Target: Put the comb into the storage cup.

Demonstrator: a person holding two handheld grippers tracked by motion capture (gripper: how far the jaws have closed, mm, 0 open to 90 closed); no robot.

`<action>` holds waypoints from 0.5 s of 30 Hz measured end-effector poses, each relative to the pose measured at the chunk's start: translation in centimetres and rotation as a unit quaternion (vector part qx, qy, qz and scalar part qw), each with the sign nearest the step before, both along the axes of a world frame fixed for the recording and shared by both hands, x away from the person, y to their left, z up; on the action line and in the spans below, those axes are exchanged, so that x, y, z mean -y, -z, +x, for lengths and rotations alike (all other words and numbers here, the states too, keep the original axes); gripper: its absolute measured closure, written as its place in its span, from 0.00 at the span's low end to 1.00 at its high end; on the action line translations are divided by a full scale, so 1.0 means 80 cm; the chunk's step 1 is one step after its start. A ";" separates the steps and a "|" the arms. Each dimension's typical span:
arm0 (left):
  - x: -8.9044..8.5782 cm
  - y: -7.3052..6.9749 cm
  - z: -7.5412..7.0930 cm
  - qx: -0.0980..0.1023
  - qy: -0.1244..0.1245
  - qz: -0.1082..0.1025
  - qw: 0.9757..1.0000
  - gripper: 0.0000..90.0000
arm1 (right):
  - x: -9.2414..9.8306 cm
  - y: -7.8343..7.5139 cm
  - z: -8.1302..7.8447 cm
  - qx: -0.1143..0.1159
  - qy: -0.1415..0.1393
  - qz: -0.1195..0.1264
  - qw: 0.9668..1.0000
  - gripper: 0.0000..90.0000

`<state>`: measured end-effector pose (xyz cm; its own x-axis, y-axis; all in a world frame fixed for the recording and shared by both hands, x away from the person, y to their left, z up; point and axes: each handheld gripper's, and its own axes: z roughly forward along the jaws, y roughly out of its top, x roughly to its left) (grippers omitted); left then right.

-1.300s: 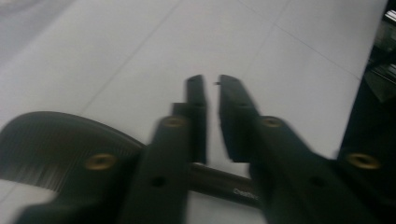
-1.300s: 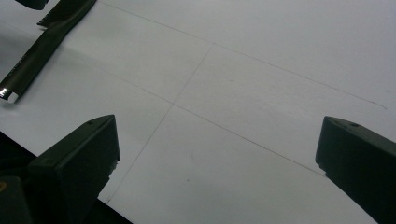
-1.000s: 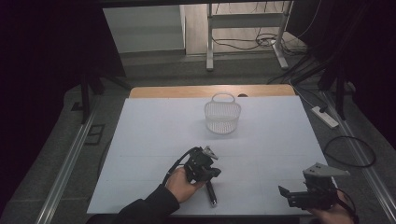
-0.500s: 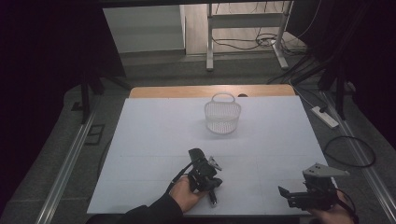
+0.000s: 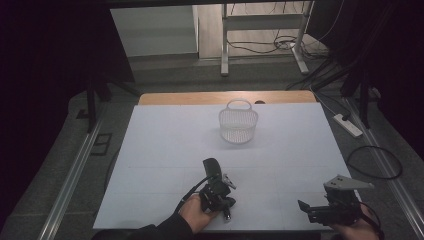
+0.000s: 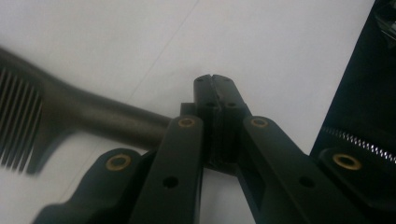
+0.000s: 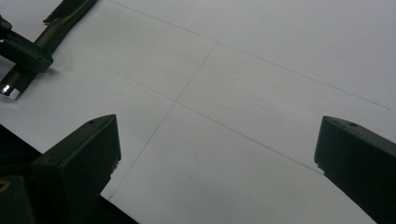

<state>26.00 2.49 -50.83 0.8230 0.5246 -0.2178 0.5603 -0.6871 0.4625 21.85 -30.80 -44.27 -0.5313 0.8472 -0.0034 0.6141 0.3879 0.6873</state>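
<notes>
On the white table [image 5: 165, 150], the left gripper [image 5: 226, 214] is hanging low over the near edge, at about seven o'clock from the table's middle, with its jaws pressed tight together. In the left gripper view the two tips are meeting with no gap, and they are lying across the handle of a dark comb [image 6: 70, 116]. Whether the handle is pinched between them or simply passing under them cannot be told from that angle. The comb is resting flat on the table, its teeth showing at nine o'clock in that view and its handle running toward the jaws. In the right gripper view the same comb is appearing at eleven o'clock, with its shiny handle end near the table's edge.

The right gripper [image 5: 306, 209] is sitting at about five o'clock, well apart from the comb, and its jaws are standing wide with bare table between them.

A white wire basket [image 5: 238, 125] is standing upright at twelve o'clock from the left gripper, well apart from both hands.
</notes>
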 end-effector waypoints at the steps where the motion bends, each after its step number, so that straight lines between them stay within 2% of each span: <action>1: -0.001 0.000 0.000 -0.002 0.000 0.001 1.000 0.99 | 0.000 0.000 0.000 0.000 0.000 0.000 1.000 0.01; 6: -0.009 0.000 -0.003 -0.009 -0.002 0.006 1.000 0.99 | 0.000 0.000 0.000 0.000 0.000 0.000 1.000 0.01; 15: -0.026 0.003 -0.002 -0.018 -0.016 0.031 0.999 0.99 | -0.001 0.000 0.000 0.000 -0.001 -0.001 1.000 0.01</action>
